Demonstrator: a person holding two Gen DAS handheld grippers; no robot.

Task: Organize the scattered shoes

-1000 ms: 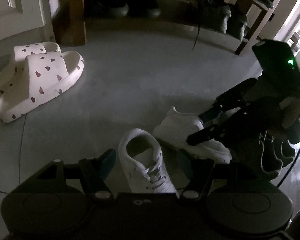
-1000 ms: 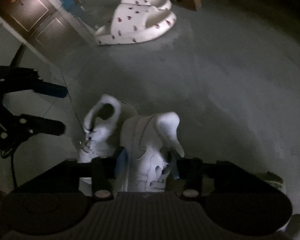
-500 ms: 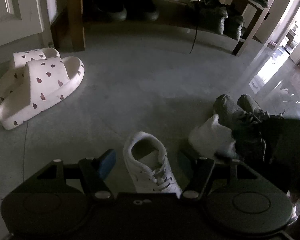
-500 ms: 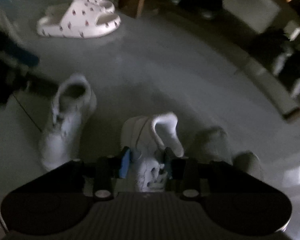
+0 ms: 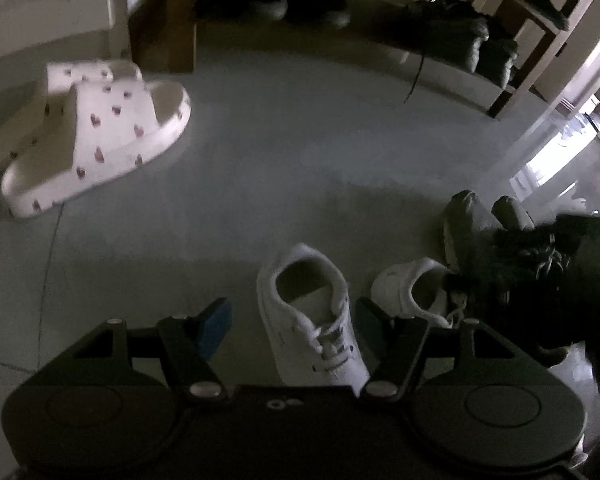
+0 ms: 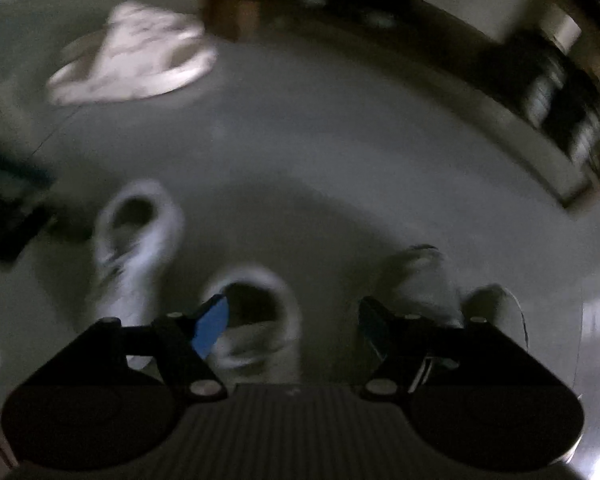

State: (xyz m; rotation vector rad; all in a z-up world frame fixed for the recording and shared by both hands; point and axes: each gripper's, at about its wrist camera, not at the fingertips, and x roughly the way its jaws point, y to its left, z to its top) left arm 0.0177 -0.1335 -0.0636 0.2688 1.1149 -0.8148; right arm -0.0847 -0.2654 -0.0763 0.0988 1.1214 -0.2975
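White laced sneakers [image 5: 312,320] lie between both grippers' parted, empty jaws, the right's just widened.

Left gripper [image 5: 294,320] points steeply down, jaws apart. Right gripper [image 6: 294,322] likewise; its jaws have just been opening, pads pressing nothing.

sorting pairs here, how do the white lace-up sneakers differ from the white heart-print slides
The white lace-up sneakers are closed shoes with laces and a deep heel opening; the white heart-print slides are open, with one broad strap. The sneakers are plain white; the slides carry small dark red hearts. The sneakers stand apart with a gap, near the left gripper; the slides sit pressed side by side farther off, by a wooden post. Both pairs rest on the grey floor.
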